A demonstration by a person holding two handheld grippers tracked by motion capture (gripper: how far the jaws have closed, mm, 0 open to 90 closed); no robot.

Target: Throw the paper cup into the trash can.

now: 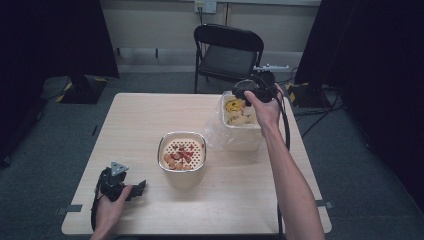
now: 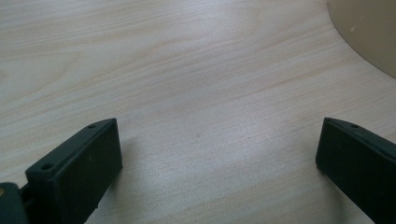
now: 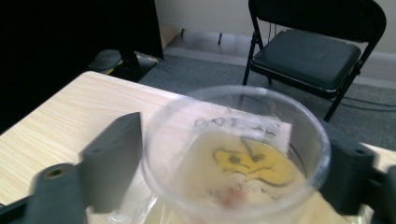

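Observation:
A clear plastic cup [image 3: 233,154] sits between the jaws of my right gripper [image 3: 233,140], which is shut on its sides. In the high view my right gripper [image 1: 245,92] holds it over a white tub [image 1: 240,137] lined with a clear bag at the table's back right. A yellow face drawing [image 1: 232,106] shows inside the tub. A cream pot [image 1: 182,177] with a perforated insert holds red and orange food pieces [image 1: 180,156] at the table's middle. My left gripper [image 1: 140,189] rests on the table at the front left, open and holding nothing [image 2: 219,154].
A black folding chair [image 1: 227,52] stands behind the table's far edge. Dark curtains hang at both sides. The cream pot's wall [image 2: 369,32] lies just ahead and to the right of my left gripper. Bare wooden tabletop [image 1: 135,125] spreads across the left half.

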